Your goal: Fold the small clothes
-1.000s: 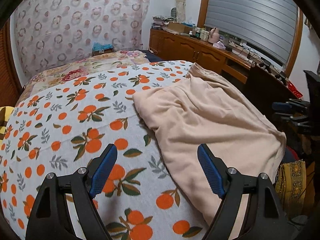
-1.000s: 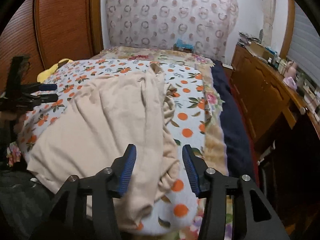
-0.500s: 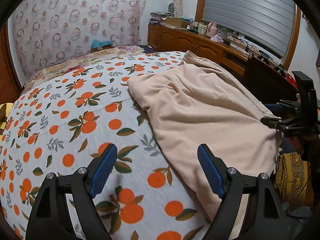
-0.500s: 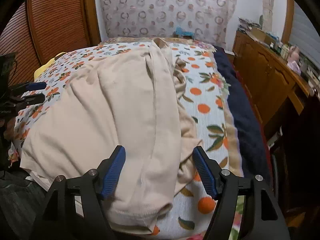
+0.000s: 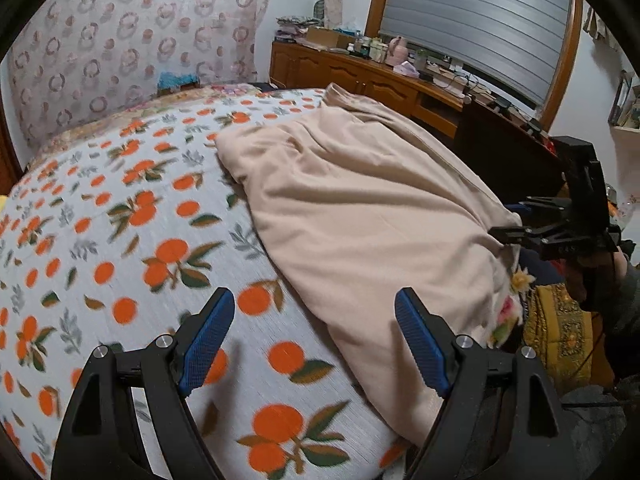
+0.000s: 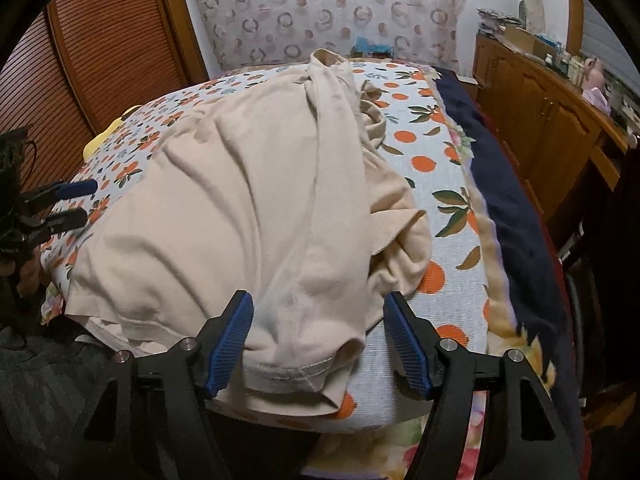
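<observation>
Since the earlier frames we have drawn both claws in toward the near edge of the bed [image 5: 132,240]: the shirt [image 5: 360,220] sits larger in both views, and the right claw [image 6: 318,338] now straddles its near hem instead of hovering above it. That claw's jaws have just been closing a little after widening; the hem lies between them, but the pads do not press it.

We see the bed spread with an orange-print cover [image 6: 444,184], a dark blanket [image 6: 516,208] along its right side, and a wooden cabinet [image 6: 536,108] beyond. The beige shirt lies rumpled on the cover, toward the bed's near right corner, one long fold running up its middle and a bunched part [image 6: 396,236] on its right.

Our left claw [image 5: 316,340] hangs over bare cover just left of the shirt, its jaws wide apart with nothing between them, the right finger [image 5: 420,340] above the shirt's edge.
</observation>
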### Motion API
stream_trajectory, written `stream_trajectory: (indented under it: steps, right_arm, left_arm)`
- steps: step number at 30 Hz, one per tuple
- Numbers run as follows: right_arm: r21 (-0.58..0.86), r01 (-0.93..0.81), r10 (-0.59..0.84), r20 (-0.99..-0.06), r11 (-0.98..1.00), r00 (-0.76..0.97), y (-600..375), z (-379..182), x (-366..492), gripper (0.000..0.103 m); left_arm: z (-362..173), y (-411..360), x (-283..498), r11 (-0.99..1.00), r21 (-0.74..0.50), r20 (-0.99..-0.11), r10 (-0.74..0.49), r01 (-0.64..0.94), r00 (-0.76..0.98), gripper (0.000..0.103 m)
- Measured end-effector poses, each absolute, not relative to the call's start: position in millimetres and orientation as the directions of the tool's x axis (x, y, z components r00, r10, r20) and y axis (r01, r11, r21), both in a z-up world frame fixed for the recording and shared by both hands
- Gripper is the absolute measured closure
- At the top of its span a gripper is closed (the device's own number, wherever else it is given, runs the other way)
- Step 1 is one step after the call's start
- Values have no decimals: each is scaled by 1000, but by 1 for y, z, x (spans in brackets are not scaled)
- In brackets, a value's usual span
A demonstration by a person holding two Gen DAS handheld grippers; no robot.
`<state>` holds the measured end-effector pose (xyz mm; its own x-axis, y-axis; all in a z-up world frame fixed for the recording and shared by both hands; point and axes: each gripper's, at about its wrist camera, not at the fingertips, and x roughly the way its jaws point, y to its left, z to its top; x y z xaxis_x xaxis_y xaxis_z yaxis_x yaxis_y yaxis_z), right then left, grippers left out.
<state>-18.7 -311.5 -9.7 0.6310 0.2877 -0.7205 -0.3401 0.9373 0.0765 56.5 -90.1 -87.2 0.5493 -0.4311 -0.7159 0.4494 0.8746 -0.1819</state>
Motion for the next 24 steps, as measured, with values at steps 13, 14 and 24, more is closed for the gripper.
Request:
stream_trajectory:
  steps: [13, 14, 24]
  right_arm:
    - [108, -399, 353, -704, 911, 616, -301, -12, -28, 86]
    - [100, -402, 352, -701, 910, 620, -301, -12, -29, 86]
    - [116, -415, 392, -619, 903, 680, -301, 3, -35, 89]
  left_arm:
    - [-100, -98, 46, 834, -249, -732, -495, 492, 469, 38]
    - [-102, -99, 45, 827, -260, -735, -505, 499, 454, 43]
    - [-100, -110, 40, 782, -281, -732, -550, 557, 402, 93]
